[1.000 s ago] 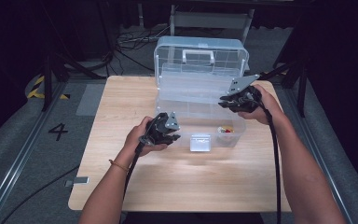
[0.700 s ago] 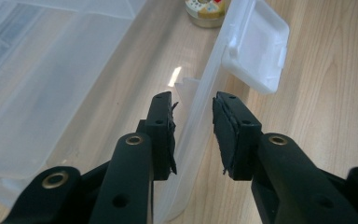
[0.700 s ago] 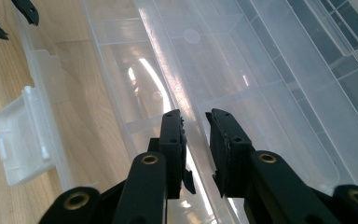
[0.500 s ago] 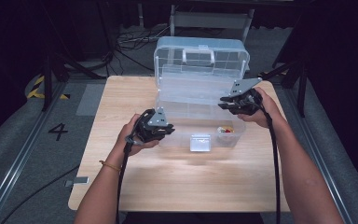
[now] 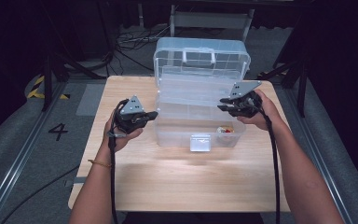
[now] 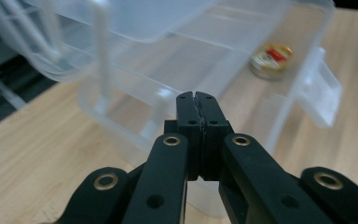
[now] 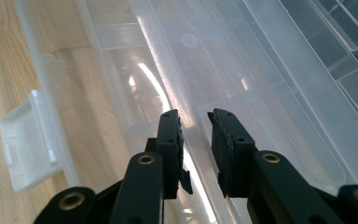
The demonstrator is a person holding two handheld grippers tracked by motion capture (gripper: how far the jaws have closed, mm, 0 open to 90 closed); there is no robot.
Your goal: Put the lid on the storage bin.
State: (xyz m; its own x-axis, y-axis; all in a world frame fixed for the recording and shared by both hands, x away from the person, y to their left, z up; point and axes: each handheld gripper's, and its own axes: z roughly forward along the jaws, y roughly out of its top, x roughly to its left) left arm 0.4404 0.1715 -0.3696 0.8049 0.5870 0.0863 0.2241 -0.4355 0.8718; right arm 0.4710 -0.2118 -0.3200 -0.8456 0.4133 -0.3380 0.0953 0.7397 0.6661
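Wooden table [image 5: 135, 177]; clear box [image 5: 200, 119], contents blurred by plastic

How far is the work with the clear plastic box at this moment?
Done: the clear box stands open, lid up, with a small round tin in its bottom. In hand: the right gripper straddles the edge of the tray, jaws apart; the left gripper, empty, has just closed beside the box. Left: apparently moving the tray.
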